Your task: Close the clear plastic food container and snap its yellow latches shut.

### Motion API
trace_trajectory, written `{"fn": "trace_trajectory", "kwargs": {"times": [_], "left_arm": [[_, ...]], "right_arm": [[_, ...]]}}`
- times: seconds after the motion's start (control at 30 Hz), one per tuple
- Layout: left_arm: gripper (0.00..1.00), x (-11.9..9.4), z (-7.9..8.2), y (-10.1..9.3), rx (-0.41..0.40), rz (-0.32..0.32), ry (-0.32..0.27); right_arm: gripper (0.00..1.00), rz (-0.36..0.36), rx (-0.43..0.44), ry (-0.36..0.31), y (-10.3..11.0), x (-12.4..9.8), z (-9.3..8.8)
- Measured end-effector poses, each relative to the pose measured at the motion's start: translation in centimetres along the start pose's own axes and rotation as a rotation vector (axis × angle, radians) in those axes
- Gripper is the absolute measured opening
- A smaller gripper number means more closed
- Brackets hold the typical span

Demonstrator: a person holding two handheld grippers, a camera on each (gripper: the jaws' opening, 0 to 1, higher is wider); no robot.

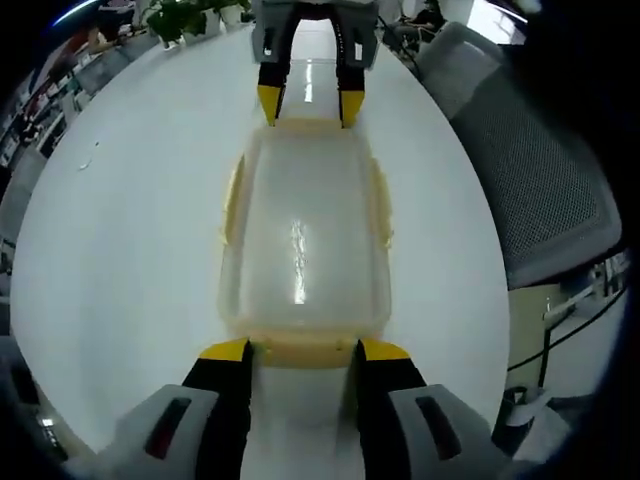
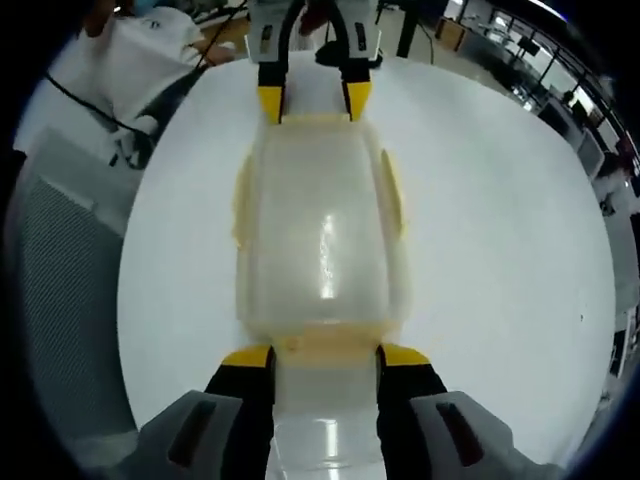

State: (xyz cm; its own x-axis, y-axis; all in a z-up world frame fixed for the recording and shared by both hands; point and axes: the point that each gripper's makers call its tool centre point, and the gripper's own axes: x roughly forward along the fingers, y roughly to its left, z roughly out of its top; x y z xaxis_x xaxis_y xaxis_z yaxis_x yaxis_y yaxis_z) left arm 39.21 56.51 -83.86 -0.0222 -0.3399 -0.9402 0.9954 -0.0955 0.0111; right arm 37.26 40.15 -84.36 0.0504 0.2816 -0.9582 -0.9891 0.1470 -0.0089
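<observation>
The clear plastic container (image 1: 305,240) (image 2: 320,230) lies lengthwise on the white table with its lid on. Pale yellow latches (image 1: 232,200) (image 2: 392,195) run along its long sides and look folded against the walls. My left gripper (image 1: 305,352) stands open at the near end, yellow tips on either side of the end latch (image 1: 300,350). Facing it at the far end is my right gripper (image 1: 308,100), also open around that end. In the right gripper view, the right gripper (image 2: 325,357) brackets its end latch (image 2: 325,345) and the left gripper (image 2: 313,100) sits opposite.
The round white table (image 1: 120,250) (image 2: 500,250) has bare surface on both sides of the container. A grey mesh chair (image 1: 540,180) (image 2: 50,260) stands beside the table edge. Green plants (image 1: 185,15) are at the far rim. A person in white (image 2: 130,50) sits beyond the table.
</observation>
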Motion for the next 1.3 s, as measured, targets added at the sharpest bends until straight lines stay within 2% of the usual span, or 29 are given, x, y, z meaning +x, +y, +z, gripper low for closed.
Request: {"fn": "trace_trajectory", "kwargs": {"times": [0.23,0.37,0.7,0.87,1.0,1.2,1.3], "left_arm": [[0.39,0.05,0.04,-0.03,0.003,-0.001,-0.004],[0.39,0.08,0.03,-0.03,0.002,0.000,0.014],[0.39,0.04,-0.01,-0.07,-0.011,0.003,-0.001],[0.39,0.09,0.08,-0.08,-0.017,0.003,0.024],[0.39,0.08,0.00,-0.06,-0.018,0.003,0.035],[0.39,0.02,0.02,-0.18,-0.040,0.012,0.007],[0.39,0.09,0.13,-0.18,-0.041,0.013,0.024]], "right_arm": [[0.39,-0.007,0.002,0.030,0.18,0.02,-0.10],[0.39,0.000,-0.018,0.050,0.22,0.05,-0.07],[0.38,-0.008,0.014,0.084,0.31,0.07,0.01],[0.39,-0.003,0.012,0.122,0.32,0.10,-0.03],[0.39,0.006,-0.001,0.107,0.34,-0.04,-0.22],[0.39,0.011,0.003,0.085,0.28,0.01,-0.17],[0.39,0.014,-0.002,0.069,0.26,-0.04,-0.25]]}}
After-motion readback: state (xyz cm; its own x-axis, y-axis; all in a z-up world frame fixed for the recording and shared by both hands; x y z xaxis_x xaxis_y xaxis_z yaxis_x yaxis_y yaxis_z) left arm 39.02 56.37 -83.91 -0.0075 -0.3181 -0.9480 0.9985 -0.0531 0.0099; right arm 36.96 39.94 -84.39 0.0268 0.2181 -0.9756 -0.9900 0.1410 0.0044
